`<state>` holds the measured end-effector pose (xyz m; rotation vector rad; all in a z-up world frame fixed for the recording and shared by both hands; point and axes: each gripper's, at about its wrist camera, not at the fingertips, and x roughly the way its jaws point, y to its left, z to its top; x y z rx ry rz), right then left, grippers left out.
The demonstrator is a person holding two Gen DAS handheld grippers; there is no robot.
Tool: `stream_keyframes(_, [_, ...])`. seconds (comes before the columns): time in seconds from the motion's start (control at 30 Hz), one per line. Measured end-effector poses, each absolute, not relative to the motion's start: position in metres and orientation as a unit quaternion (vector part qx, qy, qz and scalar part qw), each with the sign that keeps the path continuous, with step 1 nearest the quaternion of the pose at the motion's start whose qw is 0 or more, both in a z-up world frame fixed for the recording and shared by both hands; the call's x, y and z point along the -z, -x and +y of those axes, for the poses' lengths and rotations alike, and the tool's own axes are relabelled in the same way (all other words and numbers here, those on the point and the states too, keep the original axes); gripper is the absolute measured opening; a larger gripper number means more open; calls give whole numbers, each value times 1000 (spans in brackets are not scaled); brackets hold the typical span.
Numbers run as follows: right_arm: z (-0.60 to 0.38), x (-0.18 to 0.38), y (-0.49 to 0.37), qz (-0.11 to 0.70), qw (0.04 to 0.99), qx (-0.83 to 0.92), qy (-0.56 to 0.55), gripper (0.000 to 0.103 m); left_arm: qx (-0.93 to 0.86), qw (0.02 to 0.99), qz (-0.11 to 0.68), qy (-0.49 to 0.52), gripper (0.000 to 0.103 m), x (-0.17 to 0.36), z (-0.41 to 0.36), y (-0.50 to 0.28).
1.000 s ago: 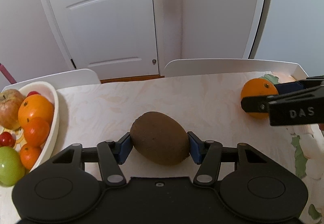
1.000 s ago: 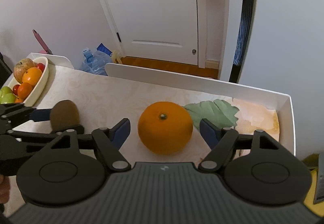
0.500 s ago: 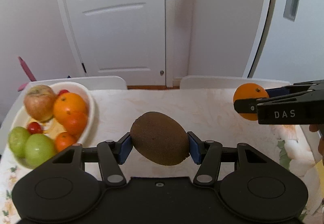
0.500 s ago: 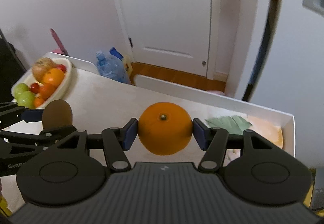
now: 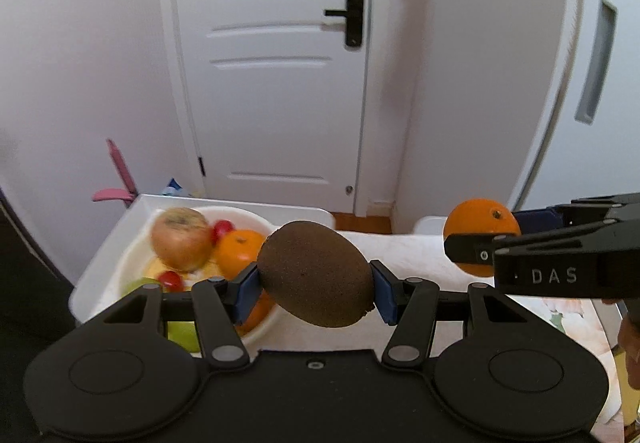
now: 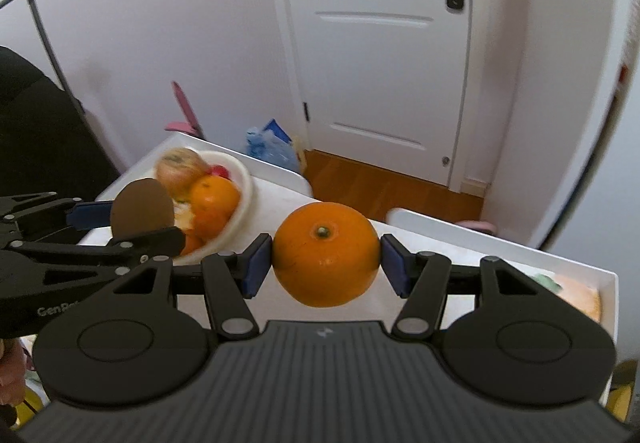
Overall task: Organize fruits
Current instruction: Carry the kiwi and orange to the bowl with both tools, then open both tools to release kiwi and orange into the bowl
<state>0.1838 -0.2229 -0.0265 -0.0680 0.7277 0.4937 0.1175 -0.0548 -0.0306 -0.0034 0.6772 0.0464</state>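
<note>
Your worktop carries the white fruit bowl at its left end. Your right claw has just closed and now grips the orange above the worktop. Your left claw clamps the kiwi beside the bowl.

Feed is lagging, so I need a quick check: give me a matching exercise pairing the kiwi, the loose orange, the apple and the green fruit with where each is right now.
Things:
1. kiwi
2. held orange
3. apple
4. green fruit

Places:
A. at the near edge of the white bowl, partly hidden behind a gripper finger
B. between the pads of the right hand-held gripper
C. at the far side of the bowl, beside a small red fruit
D. between the pads of the left hand-held gripper

Pairs: 1-D, 2-B, 3-C, 4-A
</note>
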Motion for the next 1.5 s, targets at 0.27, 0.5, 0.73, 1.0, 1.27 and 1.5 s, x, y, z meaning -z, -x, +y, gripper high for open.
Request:
stream_keyframes(0.27, [-160, 6, -178, 341, 905, -254, 31, 74, -34, 946, 322, 3, 61, 12, 4, -113])
stream_keyframes(0.5, [-107, 8, -181, 346, 903, -253, 27, 74, -32, 944, 327, -1, 61, 17, 53, -121])
stream_keyframes(0.73, [-69, 23, -189, 357, 902, -240, 24, 74, -22, 939, 343, -4, 61, 40, 93, -144])
stream_keyframes(1.0, [-41, 42, -202, 373, 900, -223, 21, 74, -10, 930, 366, 1, 61, 67, 125, -174])
stream_keyframes(1.27, [-31, 55, -216, 384, 900, -207, 15, 74, 0, 920, 392, 14, 61, 89, 142, -196])
stream_keyframes(1.5, [-27, 61, -222, 390, 899, -200, 13, 74, 10, 915, 403, 18, 62, 97, 146, -203])
